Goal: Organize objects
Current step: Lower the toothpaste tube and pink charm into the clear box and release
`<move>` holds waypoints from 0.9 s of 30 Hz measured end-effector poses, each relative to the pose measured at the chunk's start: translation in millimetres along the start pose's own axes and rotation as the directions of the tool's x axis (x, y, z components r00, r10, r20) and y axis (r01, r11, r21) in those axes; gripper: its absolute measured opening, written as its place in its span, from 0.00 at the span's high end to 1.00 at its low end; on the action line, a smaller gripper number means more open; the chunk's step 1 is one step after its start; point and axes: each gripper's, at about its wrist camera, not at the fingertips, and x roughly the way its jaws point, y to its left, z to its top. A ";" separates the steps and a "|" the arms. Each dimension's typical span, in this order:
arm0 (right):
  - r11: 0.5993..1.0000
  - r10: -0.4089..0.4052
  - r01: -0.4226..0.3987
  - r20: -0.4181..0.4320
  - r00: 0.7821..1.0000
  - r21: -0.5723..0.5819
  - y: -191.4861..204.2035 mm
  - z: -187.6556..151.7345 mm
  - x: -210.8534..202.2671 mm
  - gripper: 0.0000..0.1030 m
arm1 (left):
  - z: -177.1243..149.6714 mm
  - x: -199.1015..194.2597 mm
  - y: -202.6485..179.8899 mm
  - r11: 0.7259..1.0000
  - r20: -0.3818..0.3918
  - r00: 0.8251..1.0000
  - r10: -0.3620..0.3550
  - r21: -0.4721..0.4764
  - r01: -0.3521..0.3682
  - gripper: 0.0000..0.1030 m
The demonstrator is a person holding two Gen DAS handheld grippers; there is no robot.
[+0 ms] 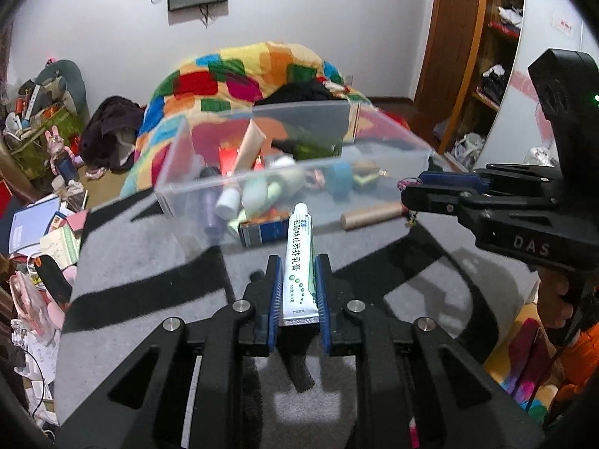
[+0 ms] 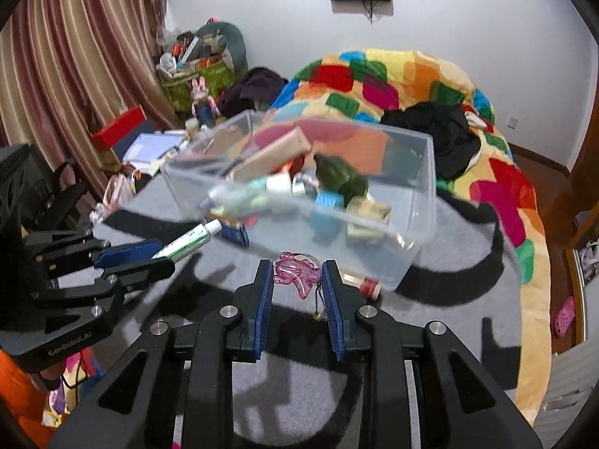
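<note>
My left gripper (image 1: pixel 298 262) is shut on a white ointment tube (image 1: pixel 299 258) with green print, held just in front of the clear plastic bin (image 1: pixel 179 194). The tube also shows in the right wrist view (image 2: pixel 187 241). My right gripper (image 2: pixel 296 267) is shut on a pink translucent charm (image 2: pixel 297 271) with a small cord, near the bin's (image 2: pixel 423 194) near corner. The bin holds several tubes, bottles and small boxes. The right gripper shows in the left wrist view (image 1: pixel 408 189) at the bin's right side.
The bin stands on a grey and black blanket (image 1: pixel 149 262). A cardboard roll (image 1: pixel 374 215) lies by the bin. A colourful quilt (image 2: pixel 393 82) is heaped behind. Cluttered books and boxes (image 1: pixel 41 232) lie at the left. A wardrobe (image 1: pixel 486 56) stands at the right.
</note>
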 end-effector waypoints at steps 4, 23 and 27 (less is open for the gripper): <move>1.000 -0.005 0.004 0.049 0.999 0.013 -1.7 14.2 -10.1 0.77 | 9.1 -11.2 4.4 1.000 0.043 0.999 -0.002 -0.020 0.003 0.84; 0.996 -0.073 0.063 0.151 0.986 0.069 -15.7 90.6 -4.2 0.77 | 63.3 14.9 45.2 0.988 0.093 0.995 0.038 -0.151 -0.024 0.84; 0.995 -0.080 0.074 0.103 0.991 0.064 -18.5 91.9 15.4 0.77 | 69.0 34.1 50.0 0.985 0.057 0.998 0.036 -0.171 -0.026 0.84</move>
